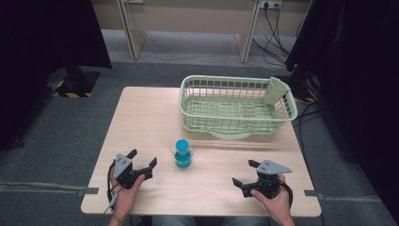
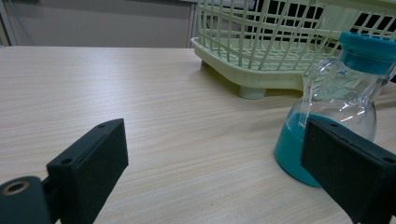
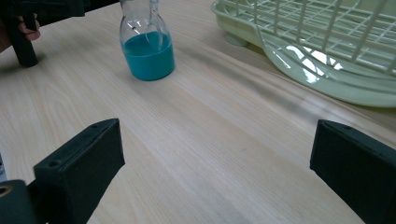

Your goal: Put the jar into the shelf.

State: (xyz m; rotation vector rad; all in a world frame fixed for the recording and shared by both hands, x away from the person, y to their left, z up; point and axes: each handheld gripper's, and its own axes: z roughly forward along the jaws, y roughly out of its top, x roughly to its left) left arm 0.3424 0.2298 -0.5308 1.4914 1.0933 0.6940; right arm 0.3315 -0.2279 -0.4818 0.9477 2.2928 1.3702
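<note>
The left gripper [image 1: 142, 164] rests low on the table [image 1: 141, 117] with its jaws spread wide and nothing between them. The flask [image 1: 183, 153] of blue liquid stands upright just ahead of it and slightly toward its right jaw, near but not touching. In the left gripper view the flask [image 2: 334, 107] sits partly behind the right jaw rather than centred in the gap.

The right gripper [image 1: 244, 172] is also parted and holds nothing. From it, the flask [image 3: 147, 44] stands farther off, ahead and to its left. The green basket [image 1: 237, 104] lies beyond both grippers, with a small cup-like holder [image 1: 276, 90] clipped at its far right corner (the basket holds nothing else).

This looks like the opening step: both tools sit at rest before the reach, and the flask is the likely thing to pick up, probably bound for the basket.

The next move would call for the left gripper to shift toward its right until the flask's body lies between the jaws. It should then close gently, since clear glass or plastic is slick and the liquid would slosh if tilted.
</note>
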